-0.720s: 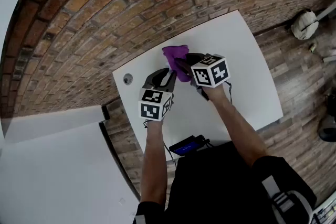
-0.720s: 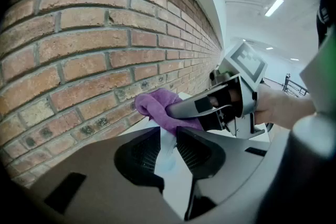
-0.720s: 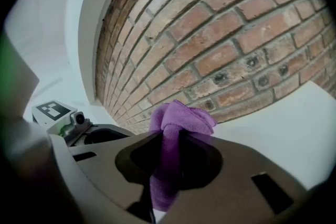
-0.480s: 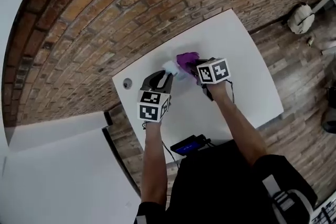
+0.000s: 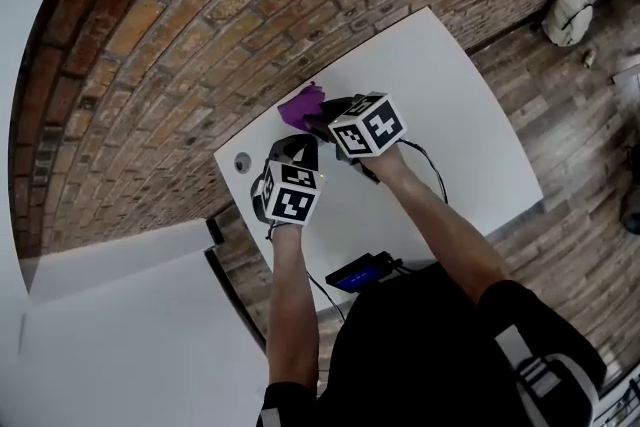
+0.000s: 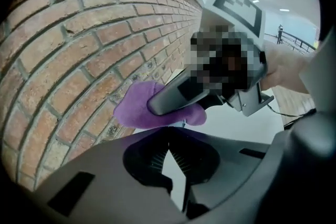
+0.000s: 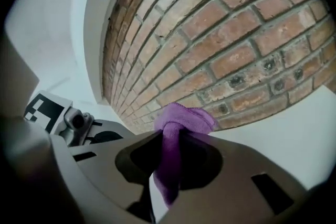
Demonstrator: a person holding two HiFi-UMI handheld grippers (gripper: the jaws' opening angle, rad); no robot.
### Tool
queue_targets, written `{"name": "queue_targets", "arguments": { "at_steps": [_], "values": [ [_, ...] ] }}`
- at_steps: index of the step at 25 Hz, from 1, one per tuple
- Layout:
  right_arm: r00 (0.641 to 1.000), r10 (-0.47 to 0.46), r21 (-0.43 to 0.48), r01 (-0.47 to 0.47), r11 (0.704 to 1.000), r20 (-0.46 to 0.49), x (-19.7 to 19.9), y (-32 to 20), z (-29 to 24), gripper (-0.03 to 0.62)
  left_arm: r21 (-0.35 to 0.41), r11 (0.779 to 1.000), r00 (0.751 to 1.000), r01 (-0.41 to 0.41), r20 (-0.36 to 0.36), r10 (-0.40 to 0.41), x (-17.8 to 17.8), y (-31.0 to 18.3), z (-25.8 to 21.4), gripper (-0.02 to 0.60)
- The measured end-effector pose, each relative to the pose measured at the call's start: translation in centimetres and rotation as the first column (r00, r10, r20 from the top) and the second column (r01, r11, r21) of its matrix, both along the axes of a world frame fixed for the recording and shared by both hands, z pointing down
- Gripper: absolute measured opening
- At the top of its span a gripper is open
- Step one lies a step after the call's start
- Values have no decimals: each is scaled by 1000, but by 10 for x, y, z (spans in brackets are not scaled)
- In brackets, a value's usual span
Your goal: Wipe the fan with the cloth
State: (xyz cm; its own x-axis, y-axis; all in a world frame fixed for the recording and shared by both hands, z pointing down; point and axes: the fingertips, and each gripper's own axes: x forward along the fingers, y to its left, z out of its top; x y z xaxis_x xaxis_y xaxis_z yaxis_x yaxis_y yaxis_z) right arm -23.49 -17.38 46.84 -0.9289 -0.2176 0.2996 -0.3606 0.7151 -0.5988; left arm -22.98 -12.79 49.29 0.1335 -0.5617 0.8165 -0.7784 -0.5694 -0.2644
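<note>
My right gripper is shut on a purple cloth, which bunches out of its jaws near the brick wall. In the left gripper view the cloth hangs just beyond my left gripper, wrapped under one right finger. The left gripper points steeply down at the white table, its pads meeting at the tips with nothing visible between them. A pale bluish sliver peeks out under the cloth; I cannot tell whether it is the fan. No fan shows plainly.
A brick wall runs along the table's far edge, close behind the cloth. A small round disc lies near the table's left corner. A dark device with a blue screen sits at the near edge. A white panel stands at lower left.
My right gripper swung the cloth right, then back left toward the wall. A small pale object seen beside the left gripper's tips half a second ago is now covered. The left gripper barely moved.
</note>
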Motion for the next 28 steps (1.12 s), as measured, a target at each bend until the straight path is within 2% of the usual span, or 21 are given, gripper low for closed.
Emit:
{"name": "queue_targets", "arguments": {
  "at_steps": [5,7,10,13,16,18,20,22,24,26,28],
  "values": [
    [983,150,-117,-138,983,105,26,-14,33,73,-27,999,998,-33,49,34,3,1,1,6],
    [982,175,-202,-157,967,75,37,-15,64,72,-37,999,998,-35,52,37,3,2,1,6],
    [986,162,-329,-161,931,-24,47,-1,120,72,-48,998,997,-36,59,39,4,2,2,6],
    [972,231,-390,-228,892,-41,64,0,133,72,-21,999,996,-29,84,31,1,-1,-3,6],
    [962,266,-369,-229,901,53,67,-13,92,72,15,1000,993,-20,121,18,-3,-8,-13,6],
    [956,251,-323,-191,927,154,59,-22,44,72,-28,999,985,-40,167,45,-3,-9,-7,6],
    [955,196,-252,-138,958,224,44,-23,-1,72,-76,995,976,-59,205,74,-2,-7,0,6],
    [972,107,-168,-72,983,208,24,-16,-23,72,-90,994,968,-67,234,86,-2,-6,2,6],
    [993,37,-107,-25,994,109,8,-7,-13,72,-96,993,961,-74,260,97,-1,-6,2,6],
    [997,37,-98,-30,995,62,4,-2,6,73,-111,990,955,-82,276,110,-1,-5,2,6],
    [989,90,-142,-73,987,114,11,-3,18,74,-119,989,952,-88,281,118,0,-3,3,6]
  ]
}}
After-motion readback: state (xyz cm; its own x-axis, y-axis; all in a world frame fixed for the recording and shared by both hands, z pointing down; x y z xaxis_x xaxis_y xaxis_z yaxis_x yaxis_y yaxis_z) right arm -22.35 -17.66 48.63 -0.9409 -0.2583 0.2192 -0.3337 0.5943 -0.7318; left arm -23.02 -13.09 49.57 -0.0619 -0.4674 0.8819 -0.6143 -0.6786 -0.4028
